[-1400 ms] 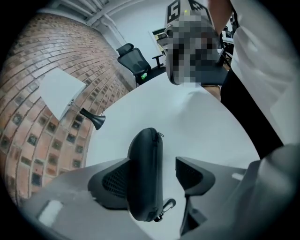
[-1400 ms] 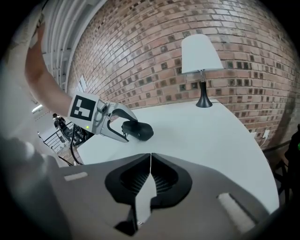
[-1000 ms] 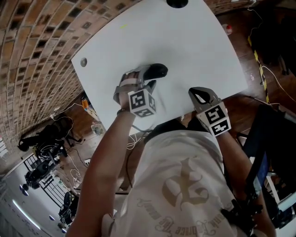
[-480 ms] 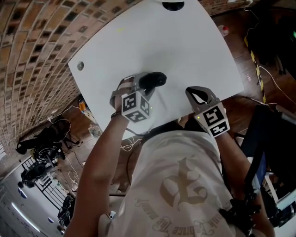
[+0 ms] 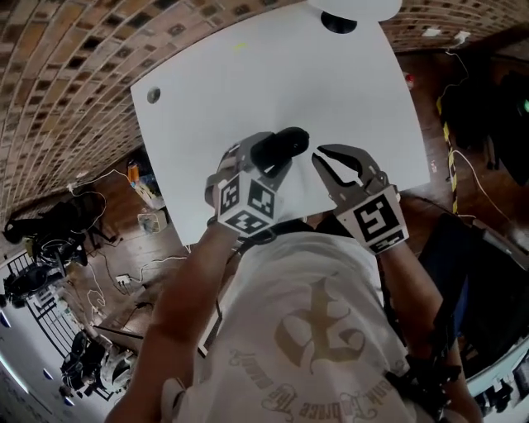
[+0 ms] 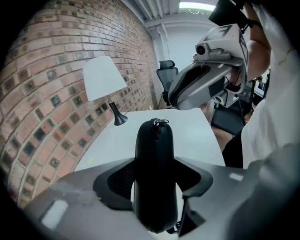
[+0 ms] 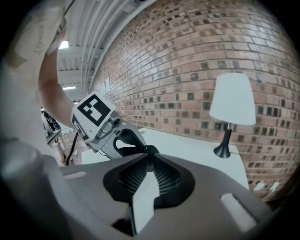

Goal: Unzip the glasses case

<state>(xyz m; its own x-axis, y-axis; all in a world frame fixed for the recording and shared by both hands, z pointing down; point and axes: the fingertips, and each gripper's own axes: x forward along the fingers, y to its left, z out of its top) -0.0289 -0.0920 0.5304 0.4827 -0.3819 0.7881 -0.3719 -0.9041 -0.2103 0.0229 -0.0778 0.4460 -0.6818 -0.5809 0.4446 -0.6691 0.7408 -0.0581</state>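
Observation:
A black glasses case (image 5: pixel 281 145) is clamped between the pads of my left gripper (image 5: pixel 266 159), held up over the near part of the white table (image 5: pixel 273 74). In the left gripper view the case (image 6: pixel 154 173) stands on end with its zipper pull (image 6: pixel 159 122) at the top; these jaws have just closed in on it. My right gripper (image 5: pixel 318 155) hovers just right of the case's end without touching it. Its jaws have just been opening by a sliver, but the tips (image 7: pixel 149 153) still look together with nothing between them.
A lamp with a white shade (image 6: pixel 103 77) and black base (image 5: pixel 339 22) stands at the table's far edge. A round cable hole (image 5: pixel 154 95) is at the far left corner. A brick wall runs along the left; cables and gear lie on the floor (image 5: pixel 74 240).
Both grippers have risen off the table, the left carrying the case and rolling it on end. The right gripper has swung in from the table's right edge toward the case's end.

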